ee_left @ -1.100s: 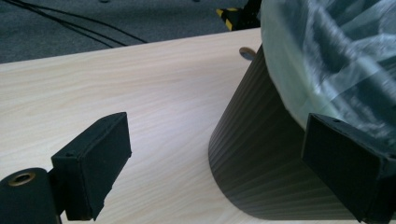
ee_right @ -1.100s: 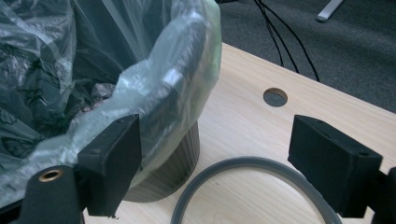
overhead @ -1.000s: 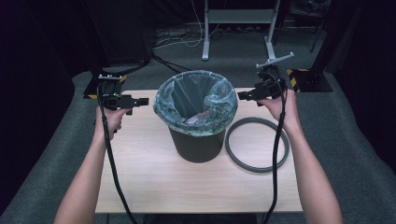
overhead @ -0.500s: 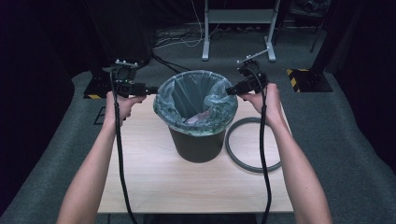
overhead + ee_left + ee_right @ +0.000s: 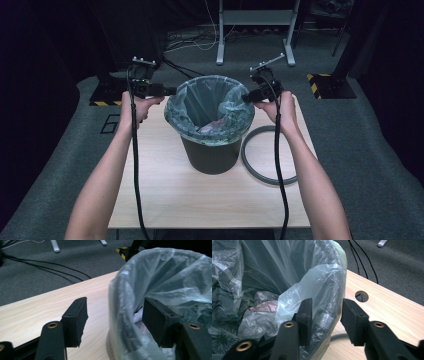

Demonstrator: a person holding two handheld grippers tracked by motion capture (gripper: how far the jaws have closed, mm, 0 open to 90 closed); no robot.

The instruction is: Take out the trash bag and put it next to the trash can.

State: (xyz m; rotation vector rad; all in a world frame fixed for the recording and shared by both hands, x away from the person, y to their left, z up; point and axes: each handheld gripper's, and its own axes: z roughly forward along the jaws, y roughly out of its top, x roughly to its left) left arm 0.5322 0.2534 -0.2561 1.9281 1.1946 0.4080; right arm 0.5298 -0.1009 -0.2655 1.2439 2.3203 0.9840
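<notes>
Mostly hidden under its bag [image 5: 210,102], the bin's rim sits between both open tongs [image 5: 113,320] [image 5: 325,315].

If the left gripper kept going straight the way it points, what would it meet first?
Probably the bag-covered rim of the bin: the left gripper has its open jaws straddling it already, so the plastic liner comes first.

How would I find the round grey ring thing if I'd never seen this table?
Start at the wooden table and find the dark bin with the pale plastic liner standing in its middle. The grey ring lies flat just beside the bin, under the person's right forearm. It is the one flat, open hoop there.
</notes>
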